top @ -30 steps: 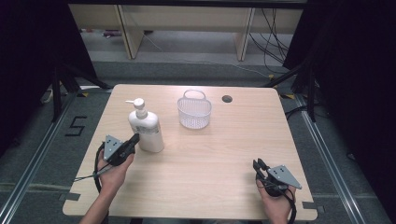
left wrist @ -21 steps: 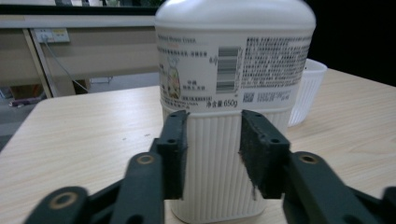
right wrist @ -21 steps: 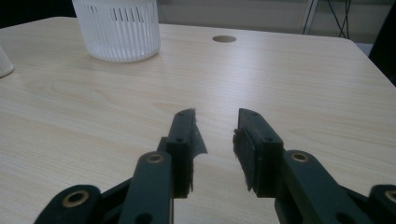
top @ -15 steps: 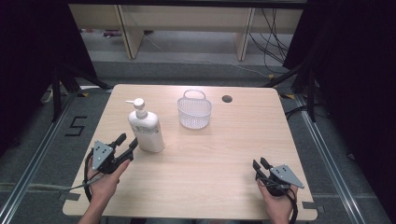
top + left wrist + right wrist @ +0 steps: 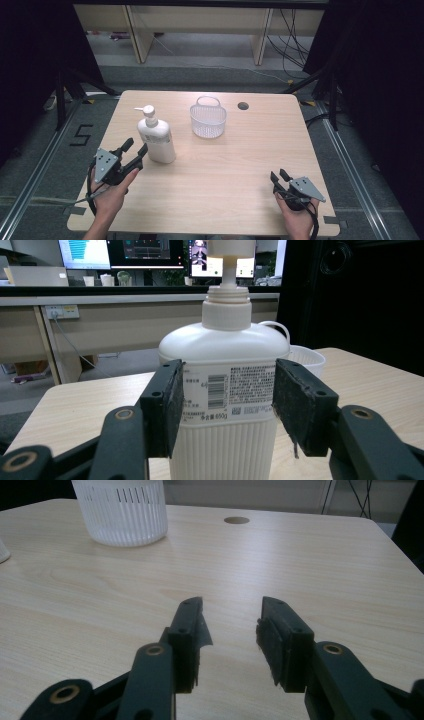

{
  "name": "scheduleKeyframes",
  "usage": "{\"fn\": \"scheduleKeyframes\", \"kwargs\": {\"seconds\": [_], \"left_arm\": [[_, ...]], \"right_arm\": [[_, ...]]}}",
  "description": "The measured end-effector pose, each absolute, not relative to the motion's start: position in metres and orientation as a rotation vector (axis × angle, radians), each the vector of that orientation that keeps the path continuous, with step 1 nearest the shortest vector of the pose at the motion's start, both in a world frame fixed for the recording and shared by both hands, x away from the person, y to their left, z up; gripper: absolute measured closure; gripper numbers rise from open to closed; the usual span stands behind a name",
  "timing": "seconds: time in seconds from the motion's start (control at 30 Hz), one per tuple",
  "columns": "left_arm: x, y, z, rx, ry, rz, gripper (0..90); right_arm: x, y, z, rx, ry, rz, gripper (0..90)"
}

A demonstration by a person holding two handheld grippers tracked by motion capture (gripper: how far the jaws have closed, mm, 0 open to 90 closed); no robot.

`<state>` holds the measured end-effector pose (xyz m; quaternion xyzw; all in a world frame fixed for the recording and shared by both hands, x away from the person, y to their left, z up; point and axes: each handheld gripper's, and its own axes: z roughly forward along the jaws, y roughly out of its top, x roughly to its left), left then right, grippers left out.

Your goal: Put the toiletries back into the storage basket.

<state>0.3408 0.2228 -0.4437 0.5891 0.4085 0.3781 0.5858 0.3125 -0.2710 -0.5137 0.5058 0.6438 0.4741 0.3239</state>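
A white pump bottle [image 5: 156,137] stands upright on the left part of the wooden table [image 5: 225,170]. My left gripper [image 5: 135,147] is just left of it and points at it. In the left gripper view the bottle [image 5: 225,345] rises right behind the two pads [image 5: 167,405], which do not press on it; the jaws have just been opening and stand open. My right gripper [image 5: 278,175] rests near the front right corner. Its jaws [image 5: 230,625] have also just been opening, with only bare table between them.
A white slotted basket [image 5: 208,119] with a handle stands behind and to the right of the bottle, seen too in the right gripper view [image 5: 122,510]. A round cable hole [image 5: 243,106] lies near the far edge. Dark floor and shelving surround the table.
The left jaws went from shut beside the bottle to open, and that hand drew back and up a little. The right jaws spread wider; the right hand stayed put.
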Motion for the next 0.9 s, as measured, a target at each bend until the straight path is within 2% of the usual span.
{"fn": "scheduleKeyframes", "kwargs": {"seconds": [0.2,0.43,0.9], "left_arm": [[0.345,0.219,-0.441,1.374,0.955,0.882,45.5],[0.354,0.21,-0.431,1.369,0.923,0.891,45.4],[0.379,0.197,-0.412,1.351,0.948,0.889,45.7]], "right_arm": [[0.314,-0.274,-0.513,1.319,1.696,1.232,56.5],[0.315,-0.274,-0.514,1.313,1.684,1.232,47.7],[0.314,-0.272,-0.513,1.329,1.673,1.202,44.8]]}}
